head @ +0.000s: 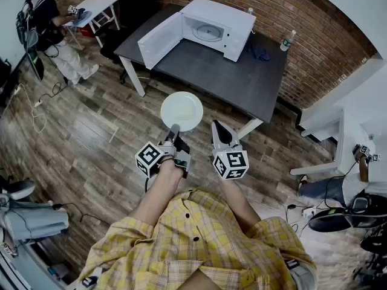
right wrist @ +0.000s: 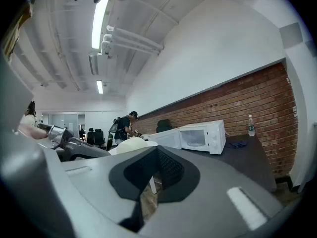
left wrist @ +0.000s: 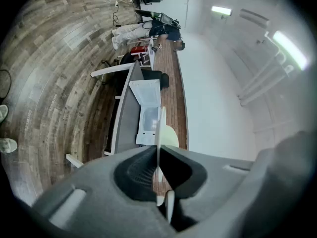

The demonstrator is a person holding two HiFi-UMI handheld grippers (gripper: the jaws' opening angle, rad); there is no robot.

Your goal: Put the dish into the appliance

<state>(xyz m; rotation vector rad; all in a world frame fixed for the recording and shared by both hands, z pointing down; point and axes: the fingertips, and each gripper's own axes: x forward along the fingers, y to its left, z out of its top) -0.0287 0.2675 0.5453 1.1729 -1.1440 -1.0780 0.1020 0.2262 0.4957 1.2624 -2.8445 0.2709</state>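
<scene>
The left gripper (head: 174, 129) is clenching the rim of the white dish (head: 181, 111), holding it flat over the floor, well short of the microwave (head: 208, 32). The microwave is standing door-open on the dark table (head: 248, 83). The right gripper (head: 219, 128) is hovering equally short of the microwave, jaws pressed together on nothing.

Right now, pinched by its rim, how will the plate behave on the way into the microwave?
The plate looks stiff: it sits flat though the left gripper pinches only its rim. Held at one edge, it may pivot or slip, since its surface looks smooth. It is probably breakable, so ease it into the open microwave.
</scene>
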